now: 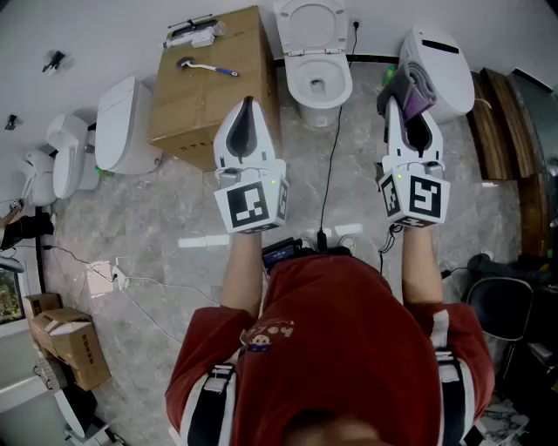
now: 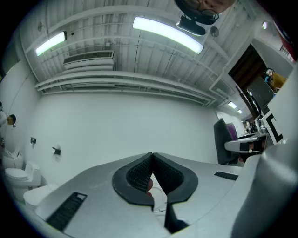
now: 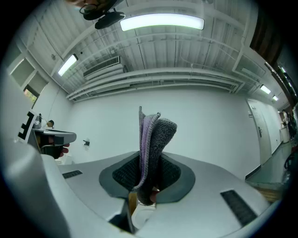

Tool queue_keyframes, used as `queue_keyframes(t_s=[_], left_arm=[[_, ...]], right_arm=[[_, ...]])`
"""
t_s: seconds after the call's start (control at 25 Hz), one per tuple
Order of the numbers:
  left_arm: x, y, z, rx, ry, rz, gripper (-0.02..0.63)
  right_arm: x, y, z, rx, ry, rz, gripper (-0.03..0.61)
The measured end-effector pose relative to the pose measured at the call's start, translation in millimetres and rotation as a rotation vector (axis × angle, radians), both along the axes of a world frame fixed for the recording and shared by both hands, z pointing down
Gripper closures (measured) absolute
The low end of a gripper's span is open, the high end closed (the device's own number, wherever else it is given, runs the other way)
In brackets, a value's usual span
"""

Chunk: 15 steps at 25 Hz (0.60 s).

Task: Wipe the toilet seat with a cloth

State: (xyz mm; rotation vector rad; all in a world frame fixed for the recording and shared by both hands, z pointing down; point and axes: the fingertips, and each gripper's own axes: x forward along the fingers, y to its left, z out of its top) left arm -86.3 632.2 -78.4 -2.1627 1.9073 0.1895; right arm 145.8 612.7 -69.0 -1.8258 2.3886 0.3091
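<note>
Seen from above, a person in a red top (image 1: 349,348) stands on a grey marble floor (image 1: 174,226) with both arms stretched forward, a white 2-jaw tool in each hand. The left tool (image 1: 248,103) is clenched, its dark ribbed pads meeting at the tips with nothing between them; its own view (image 2: 152,155) shows the same closed jaws against a plain white wall and ceiling lights. The right tool (image 1: 394,104) is clamped on a folded grey and purple cloth (image 1: 410,87). In the right gripper view (image 3: 148,169) the cloth (image 3: 156,135) stands upright out of the jaws, purple layer on the left, grey fuzzy layer on the right. The cloth is up in the air, held well apart from the toilet seat (image 1: 295,87), which lies ahead between the 2 tools. That toilet (image 1: 321,113) is white, with its lid (image 1: 309,26) raised against the wall and the seat ring down over the bowl. Just left of it stands a brown cardboard box (image 1: 209,104) with a blue-handled brush (image 1: 209,67) lying on top. A second white toilet (image 1: 445,57), lid closed, sits behind the cloth at the right. Another closed white toilet (image 1: 122,122) stands left of the box. A black cable (image 1: 327,174) runs across the floor from the open toilet toward the person.
</note>
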Motion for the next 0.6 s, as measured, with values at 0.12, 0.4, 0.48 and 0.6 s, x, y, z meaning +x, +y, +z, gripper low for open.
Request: queue_keyframes(t_s=[0.12,0.4,0.48,0.6], left_arm=[[1.4,2.4,0.4,-0.009,0.005,-0.004,0.601],[13.2,-1.3,-1.9,-0.021,0.001,-0.02,0.601],[19.8,-3.4,-0.7,-0.02,0.0,-0.014,0.601],[32.3,-7.0,1.1,-0.022,0.0,0.0,0.601]], right_arm=[[2.3,2.7,-0.2,0.0,0.003,0.002,0.497],[13.0,-1.8,1.5,-0.004,0.003,-0.001,0.497],[17.2,-3.8,3.2,-0.005,0.005,-0.005,0.497],[24.9,-7.6,7.1,-0.01,0.004,-0.013,0.497]])
